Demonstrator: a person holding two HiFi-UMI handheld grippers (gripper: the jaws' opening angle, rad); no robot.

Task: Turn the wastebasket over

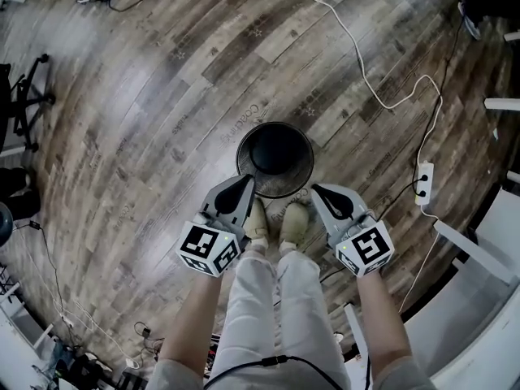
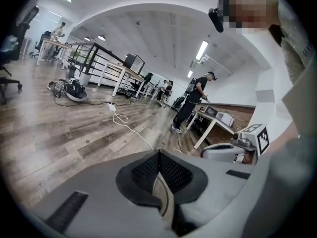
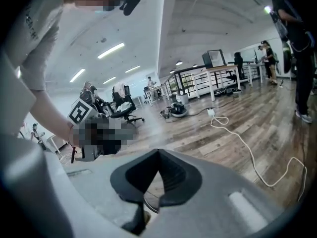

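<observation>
Head view: the wastebasket (image 1: 275, 159), round, black and mesh-sided, stands on the wooden floor (image 1: 146, 120) just ahead of the person's shoes (image 1: 276, 222). The left gripper (image 1: 248, 179) and right gripper (image 1: 315, 188) are held on either side of the shoes, and their tips line up with the basket's near rim. Whether they touch it cannot be told. A white cable (image 1: 382, 100) runs across the floor to a power strip (image 1: 423, 182) on the right.

Left gripper view: the left gripper (image 2: 159, 155) has its fingers pressed together with nothing between them. Beyond them lie the floor and the cable (image 2: 130, 127).

Right gripper view: the right gripper (image 3: 158, 155) is likewise closed tight and holds nothing. The cable (image 3: 250, 152) trails over the floor beyond it.
</observation>
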